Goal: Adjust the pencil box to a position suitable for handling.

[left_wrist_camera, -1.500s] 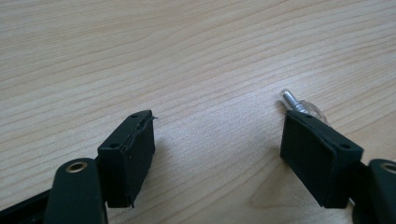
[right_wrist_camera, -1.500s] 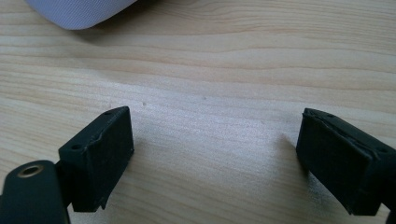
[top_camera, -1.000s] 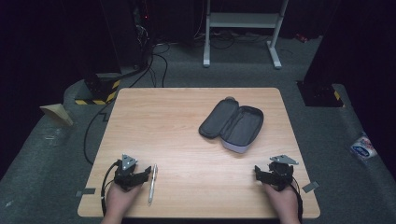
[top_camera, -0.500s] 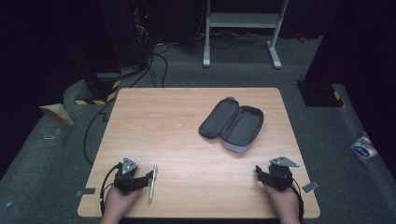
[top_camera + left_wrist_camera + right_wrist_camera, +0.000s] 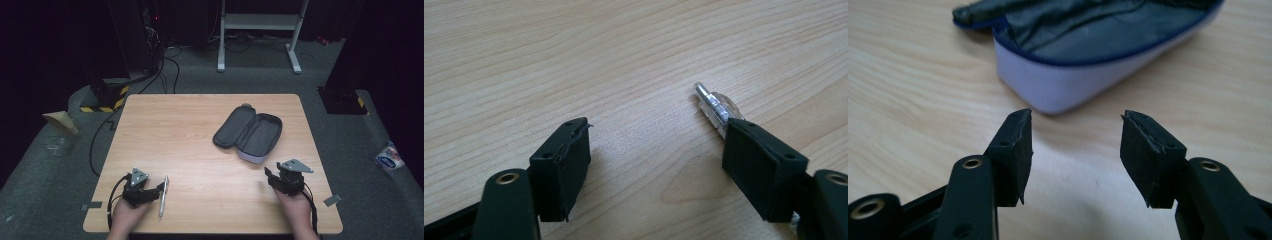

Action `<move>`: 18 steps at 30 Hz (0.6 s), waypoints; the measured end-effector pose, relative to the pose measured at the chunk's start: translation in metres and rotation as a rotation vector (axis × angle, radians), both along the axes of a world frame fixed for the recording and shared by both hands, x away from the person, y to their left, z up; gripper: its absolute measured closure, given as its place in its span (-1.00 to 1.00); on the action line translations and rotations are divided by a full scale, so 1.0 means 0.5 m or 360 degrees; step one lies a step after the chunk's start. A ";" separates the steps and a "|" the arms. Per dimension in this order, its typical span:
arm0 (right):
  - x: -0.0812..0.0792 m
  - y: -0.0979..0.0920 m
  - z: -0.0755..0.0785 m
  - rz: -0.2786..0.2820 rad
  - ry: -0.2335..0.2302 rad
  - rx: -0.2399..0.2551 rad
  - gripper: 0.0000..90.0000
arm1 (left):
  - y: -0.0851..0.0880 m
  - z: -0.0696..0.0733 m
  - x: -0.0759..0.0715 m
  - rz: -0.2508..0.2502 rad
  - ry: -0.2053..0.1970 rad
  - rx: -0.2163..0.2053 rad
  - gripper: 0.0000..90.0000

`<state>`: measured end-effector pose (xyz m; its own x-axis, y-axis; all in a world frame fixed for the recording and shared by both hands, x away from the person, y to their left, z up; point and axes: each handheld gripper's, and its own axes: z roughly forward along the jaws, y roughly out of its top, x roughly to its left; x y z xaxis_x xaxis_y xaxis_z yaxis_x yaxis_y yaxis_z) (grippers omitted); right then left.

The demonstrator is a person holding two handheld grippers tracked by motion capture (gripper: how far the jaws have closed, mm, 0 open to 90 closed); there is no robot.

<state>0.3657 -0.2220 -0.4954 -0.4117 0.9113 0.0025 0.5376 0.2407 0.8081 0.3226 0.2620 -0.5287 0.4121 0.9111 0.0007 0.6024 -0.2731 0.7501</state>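
A silver pen [image 5: 163, 196] lies near the table's front left edge. My left gripper [image 5: 151, 192] rests beside it, open. In the left gripper view the pen's clear tip [image 5: 716, 106] sticks out past the right-hand jaw, which hides the rest of it; nothing lies between the jaws of the left gripper [image 5: 656, 145]. An open grey pencil case [image 5: 248, 132] lies right of centre. My right gripper [image 5: 277, 176] hovers just in front of it. Its jaws have just been closing but still stand apart with nothing between them. In the right gripper view the right gripper [image 5: 1075, 130] faces the case's pale side [image 5: 1068, 90].
The wooden table [image 5: 175, 130] stands on grey carpet. Beyond its far edge are cables, a yellow-and-black striped block [image 5: 102, 106] and a white metal stand [image 5: 260, 22]. A small packet [image 5: 388, 159] lies on the floor at the right.
My right gripper has moved a little forward and up toward the pencil case. The left gripper and the pen have stayed where they were.
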 end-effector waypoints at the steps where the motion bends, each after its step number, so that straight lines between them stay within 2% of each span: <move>1: 0.008 0.005 0.005 0.0008 -0.0004 0.0010 0.03 | 0.000 0.000 0.000 0.0000 0.0000 0.0000 -0.39; 2: 0.008 0.005 0.005 0.0008 -0.0004 0.0010 0.03 | 0.000 0.000 0.000 -0.0001 -0.0003 0.0008 -0.39; 3: 0.027 0.013 0.015 0.0010 -0.0029 0.0013 0.02 | 0.000 0.000 0.000 0.0001 -0.0003 0.0009 -0.39; 5: 0.034 0.016 0.020 0.0012 -0.0041 0.0018 0.03 | -0.001 0.000 -0.001 0.0009 -0.0005 0.0004 -0.39; 7: 0.041 0.019 0.029 0.0041 -0.0081 0.0060 0.03 | 0.001 0.000 0.000 0.0028 -0.0006 -0.0002 -0.37; 10: 0.036 0.023 0.030 0.0076 -0.0133 0.0144 0.06 | 0.005 0.000 -0.001 0.0106 -0.0009 0.0004 -0.36; 11: 0.038 0.028 0.027 0.0097 -0.0106 0.0130 0.05 | 0.007 0.000 -0.003 0.0131 -0.0004 0.0001 -0.36; 12: 0.038 0.034 0.026 0.0103 -0.0090 0.0084 0.05 | 0.008 0.000 -0.005 0.0145 -0.0001 0.0002 -0.36; 13: 0.039 0.036 0.025 0.0111 -0.0098 0.0067 0.05 | 0.010 0.000 -0.009 0.0165 0.0002 -0.0002 -0.36; 15: 0.041 0.038 0.029 0.0126 -0.0110 0.0100 0.07 | 0.015 0.000 -0.019 0.0180 -0.0005 0.0002 -0.36; 18: 0.048 0.043 0.034 0.0140 -0.0128 0.0094 0.08 | 0.022 -0.001 -0.040 0.0193 -0.0002 -0.0005 -0.36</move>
<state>0.3895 -0.2005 -0.4783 -0.4908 0.8711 0.0188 0.4494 0.2346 0.8620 0.3028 0.2732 -0.5290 0.2990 0.9542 -0.0015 0.6298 -0.1961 0.7516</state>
